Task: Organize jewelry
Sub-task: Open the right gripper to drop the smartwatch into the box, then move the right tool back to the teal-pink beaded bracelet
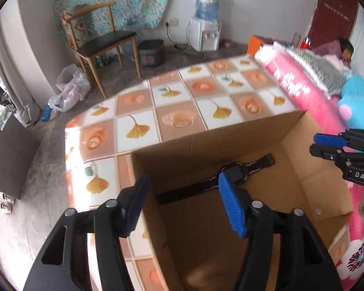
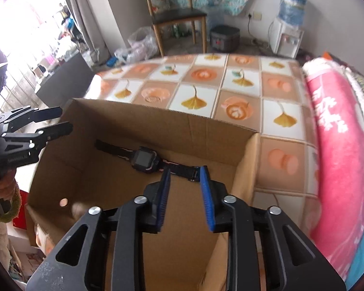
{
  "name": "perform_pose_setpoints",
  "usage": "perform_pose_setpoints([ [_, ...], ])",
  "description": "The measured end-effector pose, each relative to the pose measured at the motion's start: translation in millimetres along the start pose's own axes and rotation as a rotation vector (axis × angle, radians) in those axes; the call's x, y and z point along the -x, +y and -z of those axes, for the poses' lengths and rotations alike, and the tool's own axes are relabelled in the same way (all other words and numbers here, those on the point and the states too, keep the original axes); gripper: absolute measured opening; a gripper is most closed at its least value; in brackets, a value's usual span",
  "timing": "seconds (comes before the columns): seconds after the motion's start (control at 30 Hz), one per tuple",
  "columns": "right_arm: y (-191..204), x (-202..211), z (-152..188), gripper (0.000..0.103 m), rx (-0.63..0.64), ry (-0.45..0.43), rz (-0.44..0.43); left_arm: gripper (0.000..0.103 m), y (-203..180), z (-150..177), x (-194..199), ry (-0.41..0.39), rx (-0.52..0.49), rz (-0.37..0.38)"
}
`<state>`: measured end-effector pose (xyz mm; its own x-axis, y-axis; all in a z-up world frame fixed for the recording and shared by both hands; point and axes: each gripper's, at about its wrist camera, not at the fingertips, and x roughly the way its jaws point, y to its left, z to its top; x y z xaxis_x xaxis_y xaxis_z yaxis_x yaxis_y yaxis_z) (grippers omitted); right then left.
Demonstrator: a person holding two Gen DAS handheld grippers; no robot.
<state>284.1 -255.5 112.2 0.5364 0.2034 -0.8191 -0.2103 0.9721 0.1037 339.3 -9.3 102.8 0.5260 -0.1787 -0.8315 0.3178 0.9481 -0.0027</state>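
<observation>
— Blue-padded jaws of the right gripper (image 2: 185, 198) fill the foreground, parted to a moderate gap and holding nothing, poised above the cardboard box (image 2: 157, 121). What's inside?

— One black wristwatch (image 2: 143, 160), lying flat on the box floor near the far wall, strap stretched out to both sides. I see no other jewelry in either view.

— And the left gripper (image 1: 182, 201)?

— Jaws wide apart, empty, straddling the box's left wall, one pad outside over the patterned worktop (image 1: 172, 111), one inside.

— So which step is this?

— My guess: the watch is either just placed or about to be lifted; I can't tell which. Picking it up would call for lowering the right gripper straight down over the strap end nearest it, then closing.

— Room to move?

— Tight sideways. The box walls stand tall around the watch, and the pink bedding (image 2: 339, 145) crowds the right. The opening above is free, so vertical entry looks safest.
</observation>
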Motion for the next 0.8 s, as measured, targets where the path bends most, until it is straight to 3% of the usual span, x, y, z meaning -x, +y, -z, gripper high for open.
perform_pose_setpoints([
  [0.2,25,92,60,0.063,0.036,-0.175,-0.022,0.078,8,49,89,-0.16,0.031,0.012],
  [0.37,51,103,147,0.078,0.047,-0.125,-0.026,0.09,4,134,126,-0.181,0.083,0.052],
  [0.47,57,81,202,0.078,0.001,-0.019,0.022,0.091,-7,190,115,-0.125,0.113,0.014],
  [0.6,54,46,248,0.078,-0.062,0.106,0.112,0.091,-20,253,66,0.037,0.188,-0.004],
  [0.7,54,29,261,0.078,-0.077,0.134,0.133,0.091,-28,280,35,0.115,0.221,-0.024],
  [0.8,56,14,265,0.078,-0.057,0.15,0.166,0.091,-33,291,26,0.107,0.192,-0.075],
])
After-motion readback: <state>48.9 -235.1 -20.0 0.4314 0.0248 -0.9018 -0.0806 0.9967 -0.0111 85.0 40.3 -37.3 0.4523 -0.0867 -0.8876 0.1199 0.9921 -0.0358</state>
